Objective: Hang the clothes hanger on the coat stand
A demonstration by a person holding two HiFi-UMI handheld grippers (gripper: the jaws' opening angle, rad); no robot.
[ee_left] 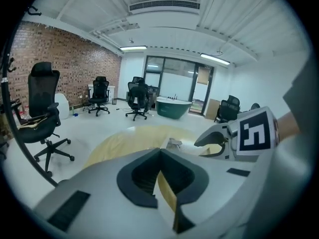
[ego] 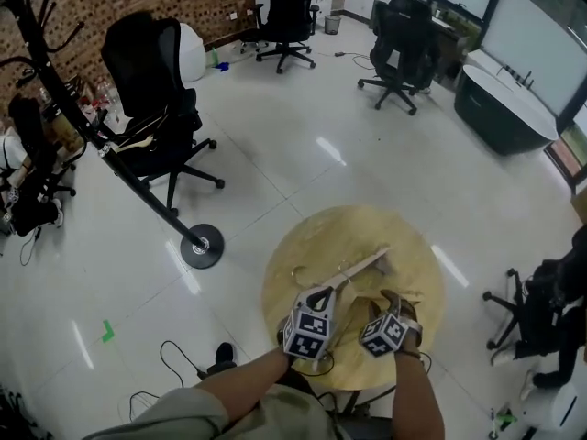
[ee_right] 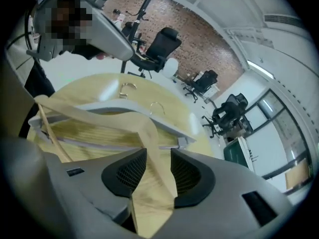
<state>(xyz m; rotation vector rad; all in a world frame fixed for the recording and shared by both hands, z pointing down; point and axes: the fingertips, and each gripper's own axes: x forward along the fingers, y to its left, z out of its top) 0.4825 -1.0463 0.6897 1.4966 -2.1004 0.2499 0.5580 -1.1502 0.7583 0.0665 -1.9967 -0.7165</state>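
Wooden clothes hangers lie on a round wooden table (ego: 417,246). My left gripper (ego: 321,298) is shut on the thin wooden edge of a pale hanger (ego: 362,267), seen between its pads (ee_left: 167,195). My right gripper (ee_right: 154,171) stands open, and a wooden hanger arm (ee_right: 149,143) runs between its jaws with a little room at the right pad. A second, grey-white hanger (ee_right: 124,107) lies beyond, with metal hooks (ee_right: 127,86) on the tabletop. The black coat stand (ego: 92,136) rises to the left of the table, its round base (ego: 202,247) on the floor.
A black office chair (ego: 151,90) stands beside the coat stand. More chairs (ego: 399,35) and a dark tub-shaped object (ego: 500,108) are at the far side of the white tiled floor. Cables (ego: 174,360) lie on the floor by my feet.
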